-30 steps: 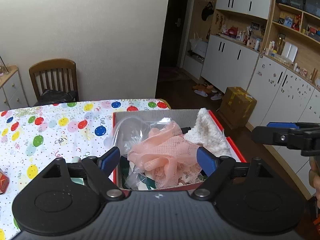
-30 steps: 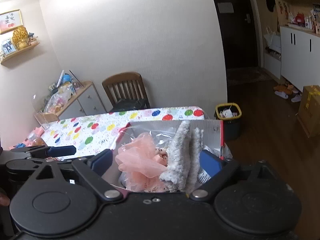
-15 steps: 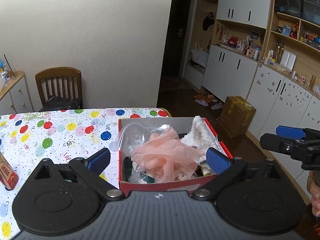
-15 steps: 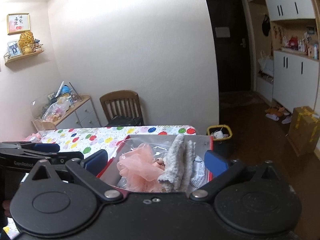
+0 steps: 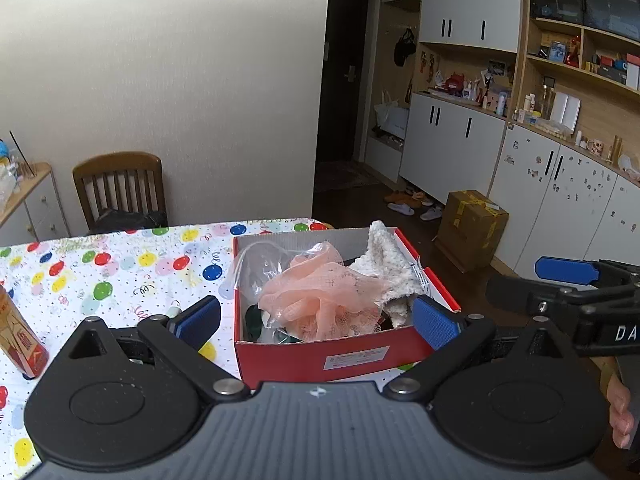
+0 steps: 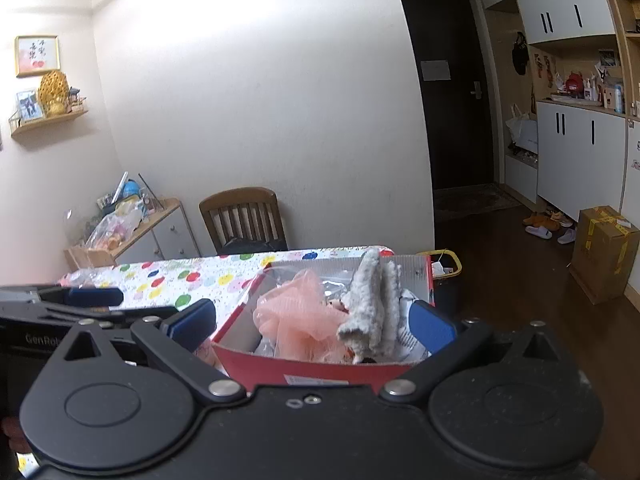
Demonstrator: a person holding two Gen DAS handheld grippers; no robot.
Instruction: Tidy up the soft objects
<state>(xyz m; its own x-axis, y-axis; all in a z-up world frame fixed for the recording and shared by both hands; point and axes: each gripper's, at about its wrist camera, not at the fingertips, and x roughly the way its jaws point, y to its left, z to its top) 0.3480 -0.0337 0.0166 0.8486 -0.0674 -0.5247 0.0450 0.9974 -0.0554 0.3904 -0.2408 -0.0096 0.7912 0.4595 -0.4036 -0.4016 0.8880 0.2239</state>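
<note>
A red cardboard box (image 5: 352, 356) (image 6: 320, 372) stands on the balloon-print tablecloth (image 5: 100, 276). It holds a peach mesh puff (image 5: 320, 300) (image 6: 300, 320), a fluffy white cloth (image 5: 384, 260) (image 6: 372, 300) and a clear plastic bag (image 5: 260, 264). My left gripper (image 5: 318, 320) is open and empty, just in front of the box. My right gripper (image 6: 312, 322) is open and empty, before the box's near corner. Each gripper shows at the side of the other's view (image 5: 568, 280) (image 6: 80, 304).
A red and gold carton (image 5: 20, 340) stands on the table at the left. A wooden chair (image 5: 120, 188) is at the table's far side. A cardboard box (image 5: 472, 224) sits on the floor. A yellow-rimmed bin (image 6: 444, 268) is beyond the table end.
Both grippers have drawn back and up from the box, so it looks smaller and its red front wall shows. Both stay open and empty.
</note>
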